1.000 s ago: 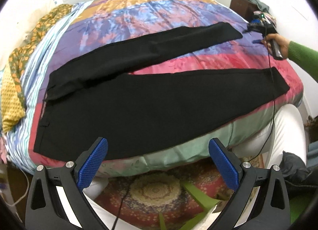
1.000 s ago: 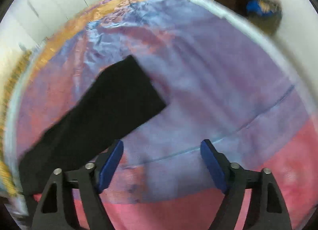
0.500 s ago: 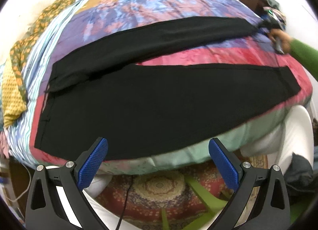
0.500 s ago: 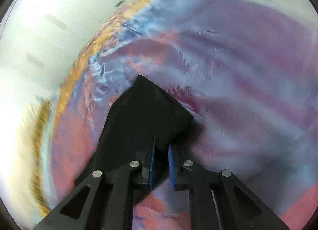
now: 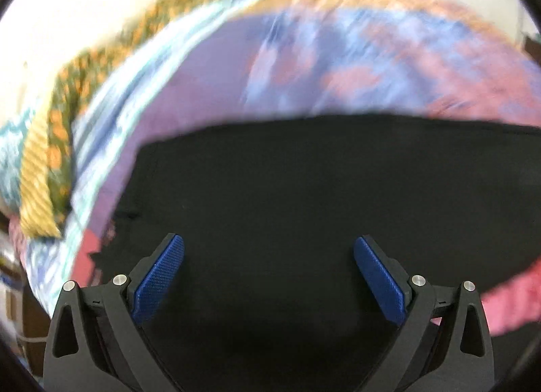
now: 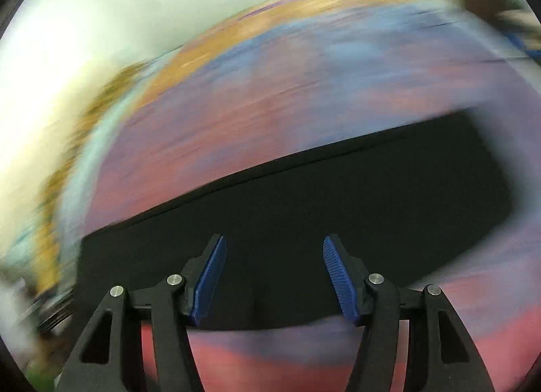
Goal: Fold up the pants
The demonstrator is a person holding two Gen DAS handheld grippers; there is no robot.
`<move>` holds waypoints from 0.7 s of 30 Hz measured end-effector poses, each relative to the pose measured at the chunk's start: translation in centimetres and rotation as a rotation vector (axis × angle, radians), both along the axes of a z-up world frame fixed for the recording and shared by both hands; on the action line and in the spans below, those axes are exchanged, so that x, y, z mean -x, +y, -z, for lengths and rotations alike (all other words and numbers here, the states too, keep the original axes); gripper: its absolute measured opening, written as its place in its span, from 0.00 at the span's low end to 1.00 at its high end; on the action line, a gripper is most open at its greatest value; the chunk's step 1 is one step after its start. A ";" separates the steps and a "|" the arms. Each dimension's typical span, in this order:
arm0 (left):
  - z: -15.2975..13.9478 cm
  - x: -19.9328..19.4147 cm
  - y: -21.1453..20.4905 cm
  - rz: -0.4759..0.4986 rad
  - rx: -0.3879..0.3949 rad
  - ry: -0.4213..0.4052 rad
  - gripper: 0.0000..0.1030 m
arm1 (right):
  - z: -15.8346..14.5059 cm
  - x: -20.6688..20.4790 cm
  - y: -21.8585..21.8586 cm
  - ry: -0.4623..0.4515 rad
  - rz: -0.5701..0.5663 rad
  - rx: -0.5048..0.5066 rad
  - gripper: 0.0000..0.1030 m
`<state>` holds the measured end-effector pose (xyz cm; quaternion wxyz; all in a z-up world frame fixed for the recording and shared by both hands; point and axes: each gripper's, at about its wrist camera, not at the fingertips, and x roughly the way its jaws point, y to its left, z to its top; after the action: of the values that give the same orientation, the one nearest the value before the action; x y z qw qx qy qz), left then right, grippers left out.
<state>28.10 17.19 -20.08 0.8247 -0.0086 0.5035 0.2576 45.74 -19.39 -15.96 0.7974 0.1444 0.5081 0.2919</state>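
The black pants [image 5: 304, 196] are lying flat on the bed's colourful quilt [image 5: 338, 64]. The left tool [image 5: 268, 277] is hovering over them, fingers wide apart; the right tool [image 6: 273, 278] is doing likewise, gripping nothing.

Right gripper [image 6: 272, 277], jaws spread wide and holding nothing, above black pants [image 6: 304, 209] lying flat across the multicoloured bedspread [image 6: 270, 94]; view motion-blurred.
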 end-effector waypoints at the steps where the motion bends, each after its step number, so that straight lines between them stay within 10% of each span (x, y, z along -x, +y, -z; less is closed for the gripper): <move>1: 0.9 0.0 0.7 -0.014 0.020 0.005 0.99 | 0.3 0.6 3.3 0.026 -0.070 -0.049 0.59; 7: -0.2 1.6 1.1 0.014 0.023 -0.007 0.98 | 5.0 1.6 16.7 0.194 -0.236 -0.048 0.67; 15: -4.3 8.4 -2.9 0.118 0.060 -0.103 0.98 | 1.4 0.3 -1.0 0.005 0.169 0.273 0.65; 21: -2.7 11.7 -11.2 0.258 0.209 -0.074 0.98 | 0.0 13.9 -9.6 0.106 0.131 0.123 0.77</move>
<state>16.36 6.01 -17.41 0.8635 -0.0389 0.4937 0.0955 31.86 -29.03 -15.92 0.7941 0.1433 0.5559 0.1995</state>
